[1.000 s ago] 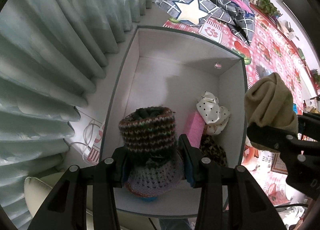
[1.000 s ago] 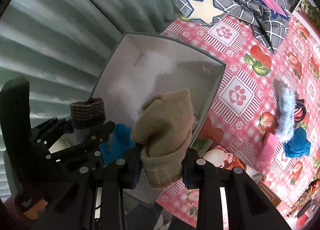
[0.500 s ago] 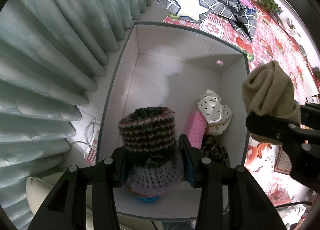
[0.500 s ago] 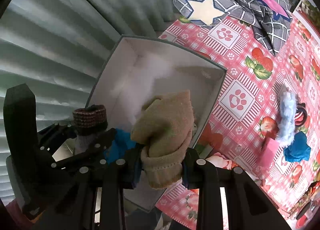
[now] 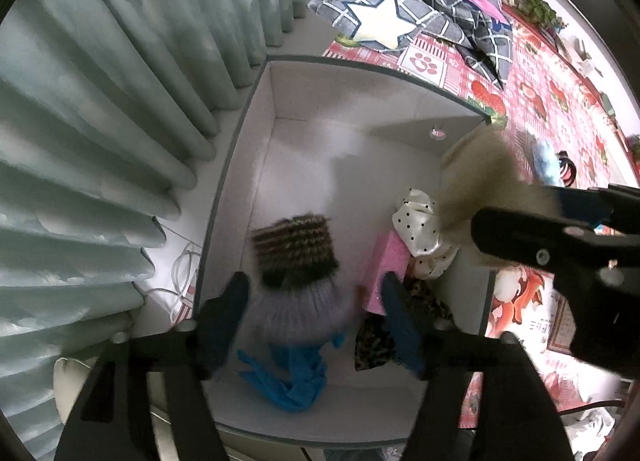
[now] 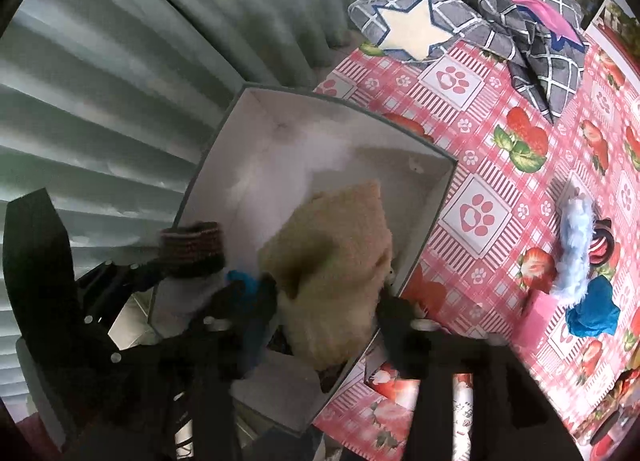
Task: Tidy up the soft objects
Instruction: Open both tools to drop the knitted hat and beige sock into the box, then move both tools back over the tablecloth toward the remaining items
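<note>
Both grippers let go over the box point(image 5: 240, 165).

Left gripper point(image 5: 316, 301) spread wide, knit hat point(image 5: 296, 261) dropping at lower centre; right gripper point(image 6: 326, 309) looks wide too, though blurred, beige hat point(image 6: 332, 261) falling near the box's right wall. Risk: the beige hat catches that rim and spills onto the table.

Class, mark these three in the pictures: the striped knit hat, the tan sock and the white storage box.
striped knit hat point(image 5: 294, 245), left wrist view, on its striped brown band.
tan sock point(image 6: 332, 257), right wrist view, on its folded middle.
white storage box point(image 5: 304, 149), left wrist view, on its bare floor.
</note>
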`<state>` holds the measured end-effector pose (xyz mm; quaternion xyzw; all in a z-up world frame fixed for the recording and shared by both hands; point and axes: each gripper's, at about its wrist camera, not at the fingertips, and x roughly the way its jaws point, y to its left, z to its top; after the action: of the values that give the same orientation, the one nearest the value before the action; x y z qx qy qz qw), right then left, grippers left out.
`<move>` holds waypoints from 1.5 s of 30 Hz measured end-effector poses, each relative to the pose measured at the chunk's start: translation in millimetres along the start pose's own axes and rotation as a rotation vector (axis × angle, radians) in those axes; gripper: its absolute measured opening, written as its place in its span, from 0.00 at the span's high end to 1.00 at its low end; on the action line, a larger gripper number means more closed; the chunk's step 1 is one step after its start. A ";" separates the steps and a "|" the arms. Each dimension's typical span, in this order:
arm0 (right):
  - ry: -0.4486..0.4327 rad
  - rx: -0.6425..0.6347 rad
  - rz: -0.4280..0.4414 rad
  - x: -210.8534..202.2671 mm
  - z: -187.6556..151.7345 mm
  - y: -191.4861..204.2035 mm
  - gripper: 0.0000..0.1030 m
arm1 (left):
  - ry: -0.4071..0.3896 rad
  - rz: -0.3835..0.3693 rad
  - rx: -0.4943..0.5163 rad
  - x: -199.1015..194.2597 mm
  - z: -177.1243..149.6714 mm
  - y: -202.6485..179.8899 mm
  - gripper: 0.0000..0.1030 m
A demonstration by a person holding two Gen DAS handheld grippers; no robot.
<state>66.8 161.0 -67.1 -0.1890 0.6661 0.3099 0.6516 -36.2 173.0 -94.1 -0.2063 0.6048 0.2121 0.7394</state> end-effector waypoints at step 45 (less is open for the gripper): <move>-0.181 0.804 0.128 -140.9 -192.0 -271.4 0.00 | 0.214 -0.212 0.363 23.2 44.7 -248.6 0.00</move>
<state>111.8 -186.9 18.6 0.1500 0.6846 0.0803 0.7088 144.0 -5.5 -96.5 -0.1536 0.6830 -0.0018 0.7141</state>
